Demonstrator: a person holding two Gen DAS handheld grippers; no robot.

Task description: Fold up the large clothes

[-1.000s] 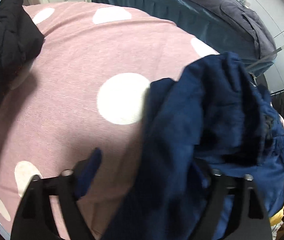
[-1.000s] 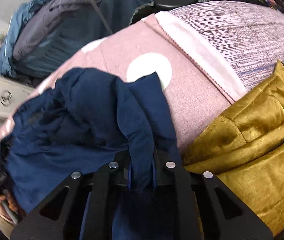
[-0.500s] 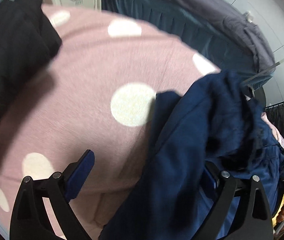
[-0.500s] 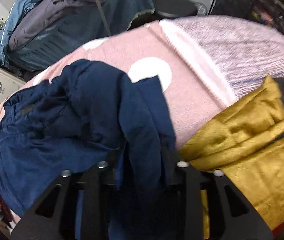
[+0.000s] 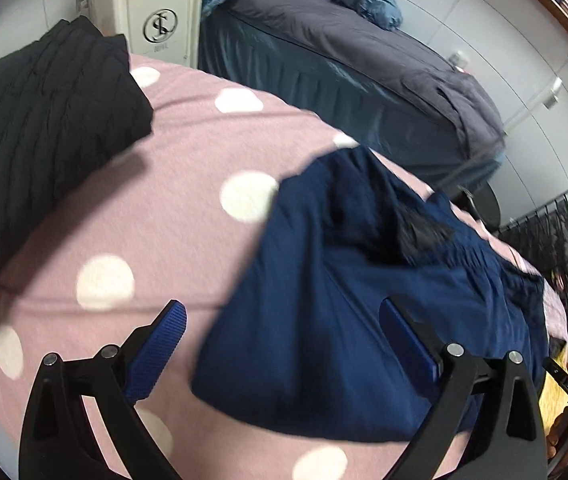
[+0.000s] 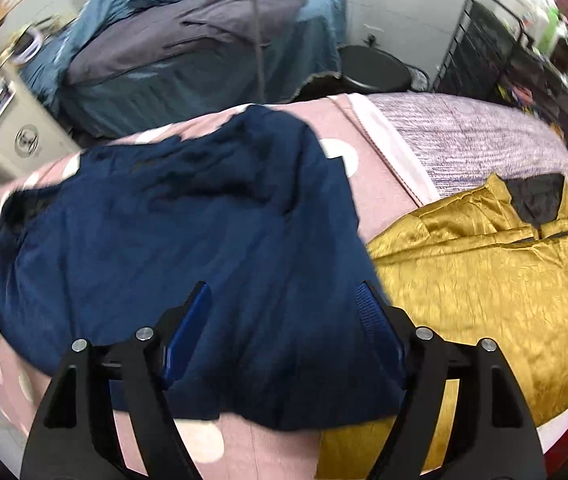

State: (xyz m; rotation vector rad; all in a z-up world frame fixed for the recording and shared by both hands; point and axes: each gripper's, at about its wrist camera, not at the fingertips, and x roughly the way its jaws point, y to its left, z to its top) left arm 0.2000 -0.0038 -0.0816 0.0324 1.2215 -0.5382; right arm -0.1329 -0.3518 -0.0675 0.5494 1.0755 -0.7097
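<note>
A navy blue garment [image 5: 344, 280] lies bunched and folded over on the pink polka-dot bedspread [image 5: 155, 208]; it also shows in the right wrist view [image 6: 171, 240]. My left gripper [image 5: 284, 328] is open above the garment's near left edge and holds nothing. My right gripper [image 6: 284, 312] is open above the garment's near edge and holds nothing. The garment's far part is rumpled, with a dark opening at its top.
A black folded garment [image 5: 35, 128] lies at the bed's left. A golden satin garment [image 6: 484, 272] lies right of the navy one. A second bed with grey and teal covers [image 6: 203, 48], a cream appliance [image 5: 159, 12] and a black wire rack [image 6: 484, 48] stand beyond.
My right gripper has opened and let go of the navy garment, which dropped flat onto the bed. Both grippers have pulled back and up from the cloth.
</note>
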